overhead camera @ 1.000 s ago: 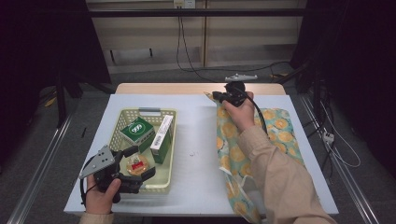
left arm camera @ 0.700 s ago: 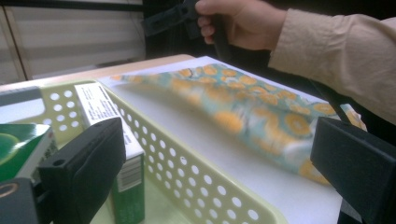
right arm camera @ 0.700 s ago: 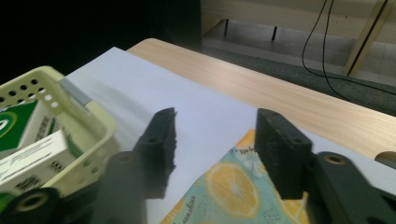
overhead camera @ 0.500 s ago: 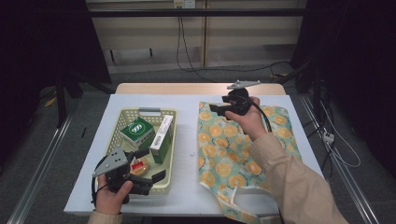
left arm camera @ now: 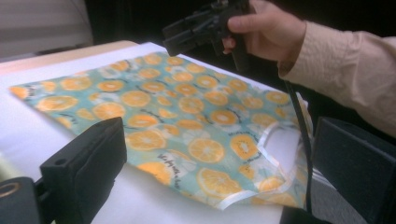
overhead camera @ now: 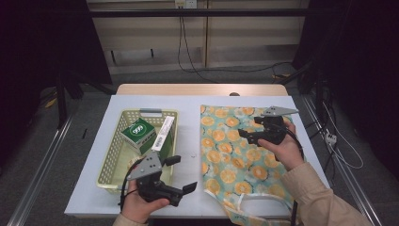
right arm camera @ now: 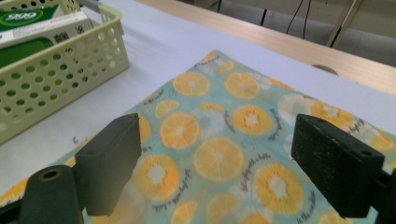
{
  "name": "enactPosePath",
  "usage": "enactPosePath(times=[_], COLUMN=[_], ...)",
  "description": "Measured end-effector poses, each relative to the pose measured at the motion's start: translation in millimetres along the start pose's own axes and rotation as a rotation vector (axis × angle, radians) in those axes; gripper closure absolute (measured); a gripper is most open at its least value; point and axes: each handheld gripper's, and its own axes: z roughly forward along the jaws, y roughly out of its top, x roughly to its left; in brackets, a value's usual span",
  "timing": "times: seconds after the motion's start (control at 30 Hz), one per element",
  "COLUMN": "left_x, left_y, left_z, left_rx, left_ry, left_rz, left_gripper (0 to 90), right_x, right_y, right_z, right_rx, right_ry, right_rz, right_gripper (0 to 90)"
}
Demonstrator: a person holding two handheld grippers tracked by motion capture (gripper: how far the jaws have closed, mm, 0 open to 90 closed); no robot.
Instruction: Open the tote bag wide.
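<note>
Orange-print bag (overhead camera: 235, 155) lying flat on the table (overhead camera: 188, 136) right of the basket (overhead camera: 123, 155); right gripper (overhead camera: 248, 134), jaws just spread, and left gripper (overhead camera: 181, 174) both released, so a careless regrasp could rumple it.

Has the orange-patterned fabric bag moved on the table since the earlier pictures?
Yes. The orange-patterned fabric bag was folded narrow near the table's right edge; it now lies spread flat, reaching left toward the pale yellow plastic basket.

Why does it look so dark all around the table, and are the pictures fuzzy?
High view: light falls on the white table, the room's sides stay black. Left gripper view: the near jaws look soft, the orange-print bag sharper. Right gripper view: the basket is a bit blurred.
</note>
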Motion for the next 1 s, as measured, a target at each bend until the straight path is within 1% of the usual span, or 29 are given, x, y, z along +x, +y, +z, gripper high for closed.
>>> enactPosePath(times=[0.07, 0.17, 0.2, 0.27, 0.3, 0.33, 0.37, 0.47, 0.5, 0.6, 0.67, 0.7, 0.73, 0.8, 0.87, 0.9, 0.97, 1.0], left_x=[-4.5, -8.7, -10.0, -12.1, -13.2, -14.6, -15.4, -15.2, -14.7, -13.0, -10.9, -10.2, -9.2, -7.7, -6.0, -5.2, -4.4, -4.5], left_y=[-2.8, -9.4, -12.2, -18.9, -23.0, -27.1, -30.8, -40.5, -42.7, -47.6, -50.4, -52.0, -53.6, -56.9, -58.6, -58.8, -58.7, -59.3], left_z=[9.5, 23.4, 27.3, 34.5, 38.8, 43.7, 48.4, 61.0, 64.2, 73.0, 78.4, 80.7, 82.5, 85.6, 87.0, 87.9, 90.2, 92.2], left_rx=[0.012, 0.047, 0.055, 0.069, 0.079, 0.1, 0.125, 0.18, 0.202, 0.239, 0.251, 0.262, 0.28, 0.298, 0.31, 0.325, 0.36, 0.367], left_ry=[-0.008, -0.017, -0.018, -0.021, -0.024, -0.026, -0.023, -0.016, -0.002, 0.02, 0.02, 0.034, 0.034, 0.039, 0.049, 0.05, 0.068, 0.072], left_rz=[0.004, 0.008, 0.008, 0.004, -0.004, -0.008, -0.001, 0.003, 0.003, -0.019, -0.023, -0.015, -0.008, 0.004, 0.001, 0.001, 0.015, 0.014], left_gripper=[3.5, 4.5, 4.7, 5.3, 5.8, 6.2, 7.1, 9.4, 11.3, 13.9, 15.3, 16.5, 18.1, 21.9, 30.5, 33.4, 41.2, 43.2], right_x=[-0.7, -2.0, -2.3, -3.2, -3.4, -3.2, -2.5, 0.7, 1.4, 4.1, 4.6, 4.5, 4.6, 4.6, 4.3, 4.3, 3.6, 2.9], right_y=[-3.1, -5.6, -6.5, -8.1, -8.7, -8.8, -8.6, -6.7, -5.9, -3.7, -2.9, -2.8, -2.7, -2.9, -3.2, -3.4, -3.5, -3.6], right_z=[-6.2, -14.2, -16.1, -18.4, -18.9, -18.9, -18.9, -18.0, -17.6, -16.7, -16.3, -16.1, -16.0, -16.0, -16.2, -16.4, -17.0, -17.5], right_rx=[0.0, -0.01, -0.015, -0.014, -0.015, -0.012, -0.012, -0.013, -0.018, -0.018, -0.017, -0.018, -0.018, -0.017, -0.02, -0.021, -0.02, -0.021], right_ry=[-0.003, -0.009, -0.009, -0.013, -0.014, -0.013, -0.014, -0.007, -0.008, -0.004, 0.0, 0.0, -0.001, 0.002, 0.004, 0.003, 0.004, 0.002], right_rz=[0.02, 0.008, 0.016, 0.018, 0.014, 0.013, 0.011, 0.004, -0.003, -0.013, -0.021, -0.023, -0.024, -0.023, -0.025, -0.021, -0.019, -0.024], right_gripper=[12.6, 12.2, 11.8, 11.4, 11.4, 11.4, 11.4, 11.8, 11.9, 12.1, 12.1, 12.1, 12.1, 12.1, 12.2, 12.2, 12.3, 12.3])
